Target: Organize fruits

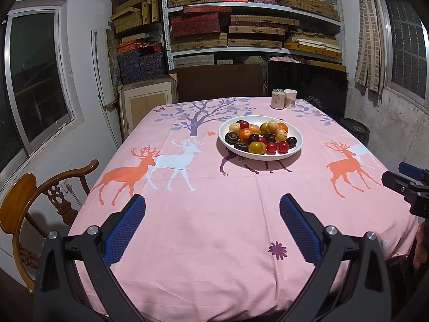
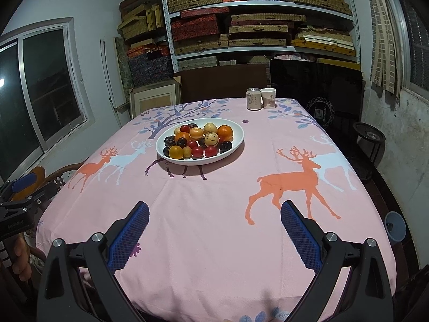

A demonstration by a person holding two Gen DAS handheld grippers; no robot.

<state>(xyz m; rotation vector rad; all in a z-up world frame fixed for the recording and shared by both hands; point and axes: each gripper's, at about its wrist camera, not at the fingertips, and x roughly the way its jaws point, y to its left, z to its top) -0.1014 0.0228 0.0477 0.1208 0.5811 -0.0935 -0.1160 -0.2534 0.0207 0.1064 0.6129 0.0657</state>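
Observation:
A white oval plate (image 1: 295,149) stands on the pink deer-print tablecloth (image 1: 214,228), past the middle of the table. It holds several small fruits (image 1: 261,135): orange, red, dark purple, yellow and tan ones. The plate (image 2: 236,145) and fruits (image 2: 199,139) also show in the right wrist view. My left gripper (image 1: 212,206) is open and empty, over the near part of the table, well short of the plate. My right gripper (image 2: 214,212) is open and empty, likewise near the front edge. Each gripper shows at the edge of the other's view.
A drink can (image 1: 277,98) and a paper cup (image 1: 290,98) stand at the table's far edge. A wooden chair (image 1: 32,204) is at the left side. Shelves of boxes (image 1: 241,21) fill the back wall. A dark stool (image 2: 368,134) stands at the right.

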